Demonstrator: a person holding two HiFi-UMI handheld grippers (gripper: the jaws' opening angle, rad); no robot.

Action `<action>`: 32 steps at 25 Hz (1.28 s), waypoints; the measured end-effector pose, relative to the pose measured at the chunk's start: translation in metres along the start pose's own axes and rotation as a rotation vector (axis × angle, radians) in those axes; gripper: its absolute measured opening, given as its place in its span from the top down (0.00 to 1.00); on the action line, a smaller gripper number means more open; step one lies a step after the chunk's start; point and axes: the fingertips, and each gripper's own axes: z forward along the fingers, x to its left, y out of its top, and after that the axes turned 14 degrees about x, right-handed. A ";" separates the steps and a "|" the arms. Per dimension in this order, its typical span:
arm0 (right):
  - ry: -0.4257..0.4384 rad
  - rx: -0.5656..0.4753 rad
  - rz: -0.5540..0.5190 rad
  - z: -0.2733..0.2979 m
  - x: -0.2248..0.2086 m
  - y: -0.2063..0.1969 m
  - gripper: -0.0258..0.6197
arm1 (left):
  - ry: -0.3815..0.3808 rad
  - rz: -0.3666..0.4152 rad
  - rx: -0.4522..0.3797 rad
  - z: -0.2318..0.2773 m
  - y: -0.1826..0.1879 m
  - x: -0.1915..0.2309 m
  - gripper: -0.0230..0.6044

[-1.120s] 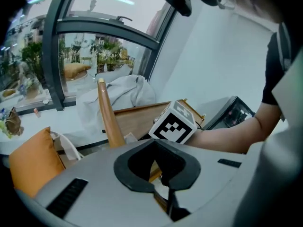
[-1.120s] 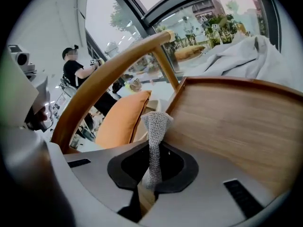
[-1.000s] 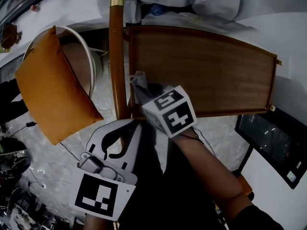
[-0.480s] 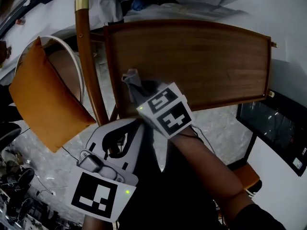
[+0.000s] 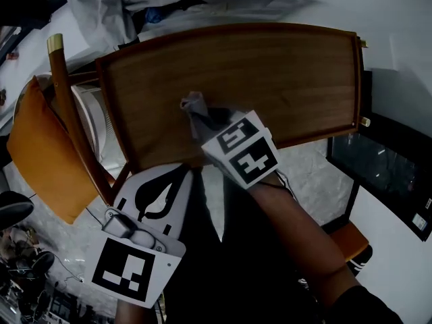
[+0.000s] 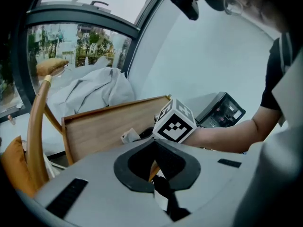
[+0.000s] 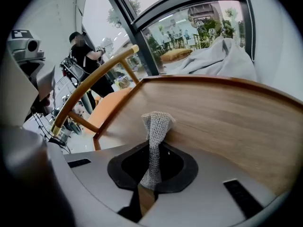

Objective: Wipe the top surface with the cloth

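My right claw [image 5: 204,122] pinches the grey cloth [image 5: 192,104] on the wooden desk [image 5: 283,73]; my left claw [image 5: 177,174] hangs pressed together, empty, at its near edge.

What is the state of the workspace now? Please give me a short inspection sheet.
Surface: wooden tabletop, bare apart from the cloth.
Job's things: grey cloth, bunched, touching the tabletop.
Clutter: nothing seen on the tabletop.
Grippers: right hand-held gripper shut on the cloth; left hand-held gripper shut, empty, off the near edge.
Cables: thin cable by the right wrist.
Surroundings: chair with orange cushion at left; grey sheet beyond.
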 end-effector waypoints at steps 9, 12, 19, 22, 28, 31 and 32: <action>-0.056 -0.012 0.052 -0.044 -0.073 -0.044 0.90 | -0.064 0.027 0.014 0.048 0.033 -0.054 0.95; -0.075 -0.019 0.072 -0.057 -0.093 -0.058 0.90 | -0.080 0.044 0.025 0.063 0.043 -0.070 0.95; -0.111 -0.040 0.117 -0.088 -0.141 -0.090 0.90 | -0.118 0.075 0.052 0.099 0.064 -0.105 0.95; -0.131 -0.044 0.131 -0.101 -0.162 -0.103 0.90 | -0.134 0.100 0.060 0.112 0.072 -0.121 0.95; -0.200 -0.045 0.158 -0.129 -0.209 -0.129 0.90 | -0.165 0.138 0.082 0.137 0.086 -0.149 0.95; -0.232 -0.048 0.161 -0.141 -0.229 -0.139 0.90 | -0.173 0.145 0.088 0.147 0.091 -0.158 0.95; -0.242 -0.044 0.160 -0.145 -0.234 -0.142 0.90 | -0.176 0.147 0.090 0.150 0.093 -0.161 0.95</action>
